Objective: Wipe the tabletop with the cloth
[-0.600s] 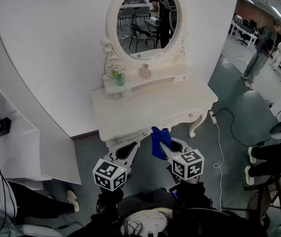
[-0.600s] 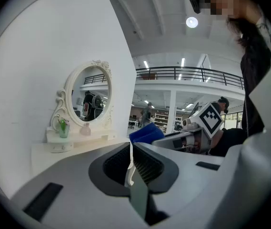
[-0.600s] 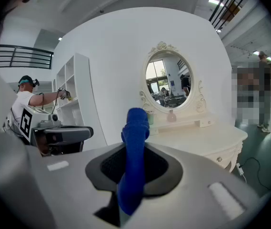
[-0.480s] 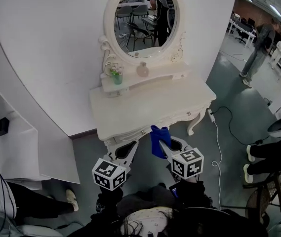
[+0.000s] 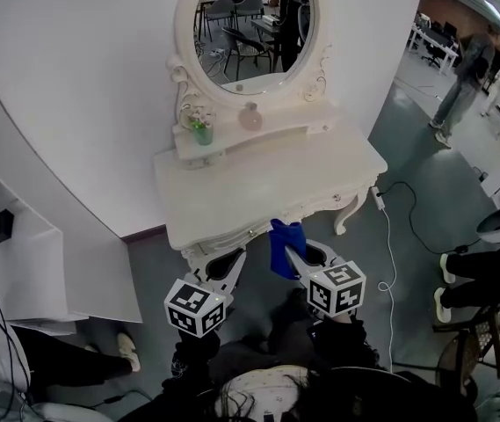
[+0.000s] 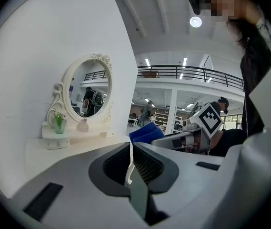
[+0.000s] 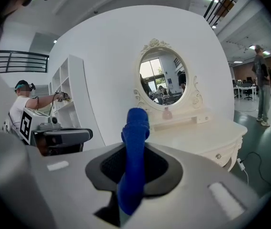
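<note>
The cream dressing table (image 5: 320, 170) stands before me, its tabletop (image 7: 206, 136) bare. A blue cloth (image 5: 285, 246) hangs just in front of the table's front edge, and my right gripper (image 5: 293, 253) is shut on it. In the right gripper view the cloth (image 7: 135, 128) sticks up between the jaws of that gripper (image 7: 134, 157). My left gripper (image 5: 225, 262) hovers beside it to the left, below the table edge. In the left gripper view that gripper (image 6: 130, 149) is shut with nothing in it, and the cloth (image 6: 147, 132) shows at its right.
An oval mirror (image 5: 245, 25), a green vase (image 5: 201, 132) and a pink bottle (image 5: 250, 117) sit on the table's raised back shelf. A white shelf unit (image 5: 21, 253) stands left. A white cable (image 5: 392, 253) lies on the floor right, near a seated person's legs (image 5: 482, 280).
The table has come slightly nearer and shifted left in the head view. Both grippers keep almost the same pose, with the cloth still held at the front edge.
</note>
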`<action>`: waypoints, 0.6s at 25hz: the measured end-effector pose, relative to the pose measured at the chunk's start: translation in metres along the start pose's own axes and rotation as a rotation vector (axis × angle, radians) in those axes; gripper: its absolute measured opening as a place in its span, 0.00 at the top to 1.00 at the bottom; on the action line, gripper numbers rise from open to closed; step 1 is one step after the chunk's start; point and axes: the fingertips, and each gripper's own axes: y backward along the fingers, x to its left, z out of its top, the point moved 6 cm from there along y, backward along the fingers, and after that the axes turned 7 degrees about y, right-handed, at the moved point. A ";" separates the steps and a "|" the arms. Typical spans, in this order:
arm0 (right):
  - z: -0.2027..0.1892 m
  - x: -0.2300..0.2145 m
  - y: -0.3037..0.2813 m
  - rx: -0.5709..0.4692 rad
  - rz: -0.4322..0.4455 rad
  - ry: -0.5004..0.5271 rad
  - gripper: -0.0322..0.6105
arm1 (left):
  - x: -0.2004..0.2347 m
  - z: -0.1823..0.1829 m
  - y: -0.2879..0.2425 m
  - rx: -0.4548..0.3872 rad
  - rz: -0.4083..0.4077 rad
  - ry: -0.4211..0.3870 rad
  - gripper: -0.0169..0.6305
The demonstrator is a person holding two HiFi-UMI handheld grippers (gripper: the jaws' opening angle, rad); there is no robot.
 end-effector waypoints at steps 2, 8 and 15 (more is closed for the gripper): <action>0.000 -0.013 -0.005 0.007 0.001 -0.004 0.83 | 0.004 0.002 -0.014 0.006 0.003 0.003 0.97; 0.005 -0.077 -0.022 0.017 -0.009 -0.016 0.83 | 0.012 0.010 -0.072 0.021 0.016 0.011 0.97; 0.024 -0.167 -0.046 0.029 0.011 -0.005 0.83 | 0.015 0.029 -0.163 0.026 0.041 0.016 0.97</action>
